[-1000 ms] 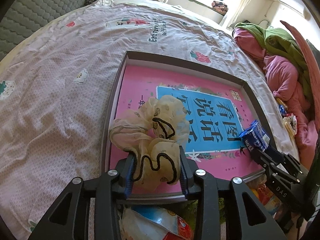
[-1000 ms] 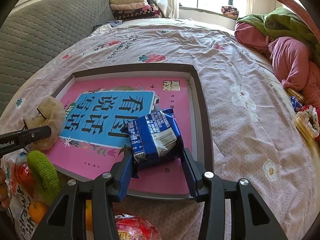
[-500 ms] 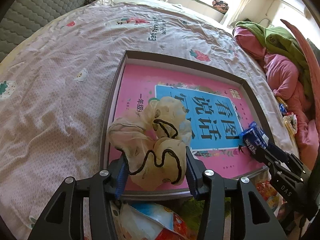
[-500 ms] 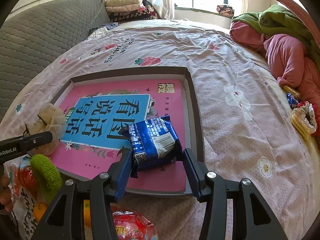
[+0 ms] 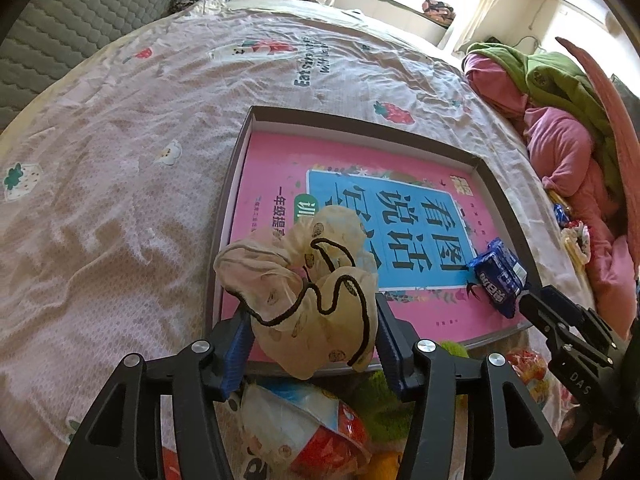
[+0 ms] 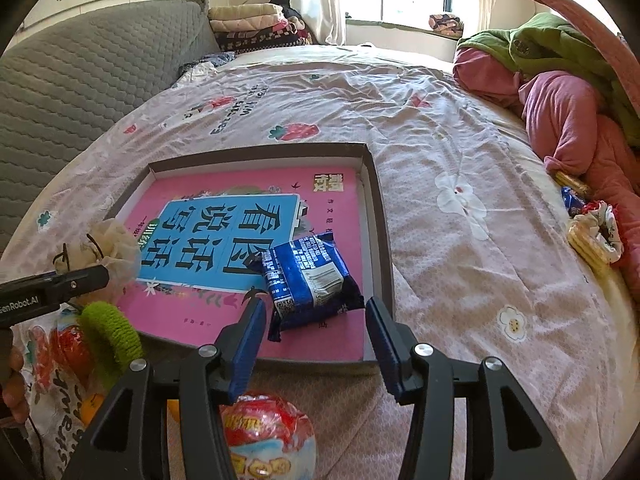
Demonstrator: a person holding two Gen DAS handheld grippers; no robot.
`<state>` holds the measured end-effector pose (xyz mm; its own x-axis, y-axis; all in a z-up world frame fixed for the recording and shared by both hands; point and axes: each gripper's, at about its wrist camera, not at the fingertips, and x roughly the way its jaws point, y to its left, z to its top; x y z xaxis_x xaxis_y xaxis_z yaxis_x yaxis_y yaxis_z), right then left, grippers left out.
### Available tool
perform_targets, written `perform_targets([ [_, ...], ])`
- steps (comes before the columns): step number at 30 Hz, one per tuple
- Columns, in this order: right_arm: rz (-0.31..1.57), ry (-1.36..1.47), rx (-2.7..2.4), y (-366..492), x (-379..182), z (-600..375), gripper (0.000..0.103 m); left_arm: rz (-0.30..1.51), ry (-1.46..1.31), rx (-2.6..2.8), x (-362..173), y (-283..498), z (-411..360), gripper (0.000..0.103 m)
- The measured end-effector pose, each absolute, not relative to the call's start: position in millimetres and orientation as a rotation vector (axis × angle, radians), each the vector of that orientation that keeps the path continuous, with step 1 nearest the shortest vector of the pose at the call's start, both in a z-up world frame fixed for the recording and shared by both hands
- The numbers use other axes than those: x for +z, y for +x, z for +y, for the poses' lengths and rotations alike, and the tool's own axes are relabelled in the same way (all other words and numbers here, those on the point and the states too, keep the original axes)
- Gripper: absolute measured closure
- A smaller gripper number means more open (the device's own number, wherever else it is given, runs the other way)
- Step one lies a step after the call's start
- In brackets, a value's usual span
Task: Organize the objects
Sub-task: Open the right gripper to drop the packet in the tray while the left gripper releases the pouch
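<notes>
While opening on the cream scrunchie [image 5: 304, 280], loosens the left gripper [image 5: 312, 344] from the firm pinch of a second ago to a slack, roughly half-wide gap. Still filled side to side by puffed-out fabric, brushing both pads rather than squeezed by them. Draped over the near-left corner of the tray [image 5: 360, 120], mostly on the pink book [image 5: 280, 168] lying inside it, with one fold hanging over the near rim. Reads as a release under way, not yet finished.

Over at the tray's near-right corner, already let go. Right gripper [image 6: 312, 328] part open, pads clear of the blue snack packet [image 6: 308, 276] on both sides, where a second ago clamped on it. Drawn back and slightly up from the tray since then. Packet left flat on the book, just inside the tray's right rim, touched by nothing.

Means two items delivered into the tray, or nearly so. Worth watching that overhanging fold before backing off: could slip out over the near rim onto the pile below. More waiting just outside the tray's near edge: a green scrunchie [image 6: 108, 332], a red snack bag [image 6: 260, 428], other wrappers. Probably next: withdraw the left, then fetch from that pile.
</notes>
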<state>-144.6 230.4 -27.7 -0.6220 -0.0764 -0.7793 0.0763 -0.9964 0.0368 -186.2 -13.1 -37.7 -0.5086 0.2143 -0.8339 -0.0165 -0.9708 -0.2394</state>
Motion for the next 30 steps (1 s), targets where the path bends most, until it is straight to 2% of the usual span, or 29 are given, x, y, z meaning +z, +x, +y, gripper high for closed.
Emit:
perform_targets([
  [18,-0.005,1.270,-2.782,-119.4,-10.1,230.0,0.051,-0.319,-1.475,2.602,-29.5,-164.2,-16.1,0.045],
  [22,-0.017,1.251,-2.783,-113.7,-6.9,228.6,0.044,-0.314,-1.462,2.609,-26.0,-157.9,-16.9,0.045],
  [30,-0.028,1.236,-2.784,-103.6,-2.4,227.0,0.044,-0.332,-1.446,2.616,-20.0,-150.5,-19.6,0.042],
])
